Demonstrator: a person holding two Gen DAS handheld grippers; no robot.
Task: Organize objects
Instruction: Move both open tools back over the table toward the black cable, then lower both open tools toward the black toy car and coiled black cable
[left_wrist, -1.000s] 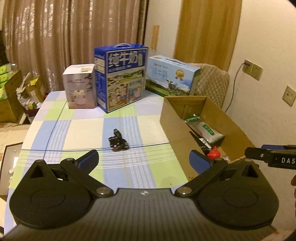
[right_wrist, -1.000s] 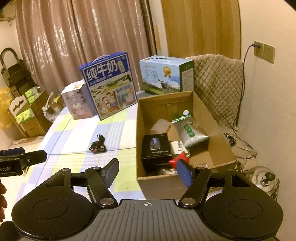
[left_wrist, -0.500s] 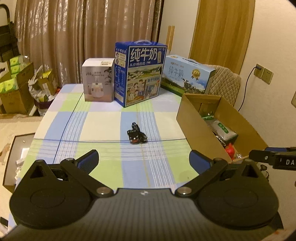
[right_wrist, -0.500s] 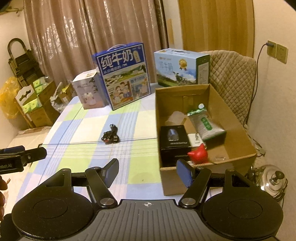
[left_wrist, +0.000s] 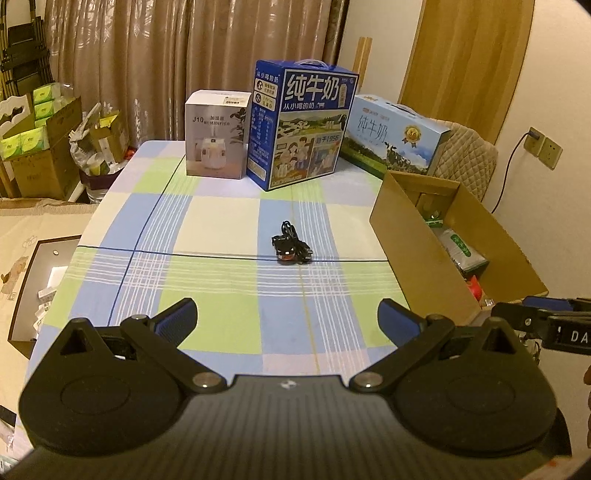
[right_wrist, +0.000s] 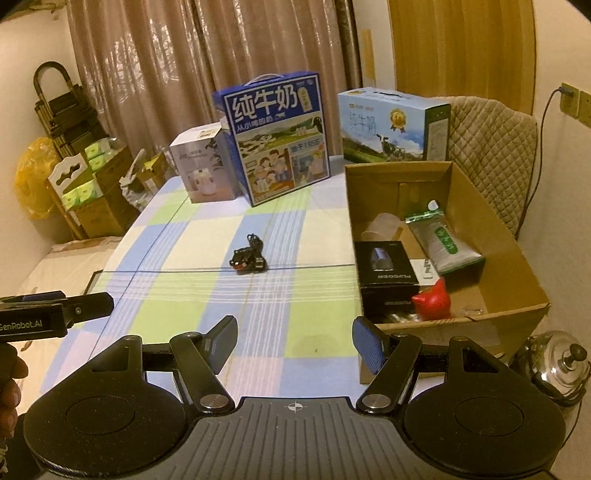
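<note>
A small black coiled cable bundle (left_wrist: 290, 246) lies alone in the middle of the checked tablecloth; it also shows in the right wrist view (right_wrist: 249, 257). An open cardboard box (right_wrist: 517, 266) stands at the table's right side, holding a black carton (right_wrist: 386, 275), a red toy (right_wrist: 433, 301) and a green-labelled pouch (right_wrist: 445, 245). My left gripper (left_wrist: 287, 319) is open and empty above the table's near edge. My right gripper (right_wrist: 294, 341) is open and empty, near the box's front left corner.
At the back of the table stand a white humidifier box (left_wrist: 217, 134), a tall blue milk carton (left_wrist: 303, 123) and a lower blue milk carton (left_wrist: 397, 136). A padded chair (right_wrist: 491, 147) is behind the cardboard box. A metal kettle (right_wrist: 554, 363) sits low at right.
Both grippers have pulled back and swung left, so the cardboard box sits farther right in each view. The cable bundle has not moved. Both stay open.
</note>
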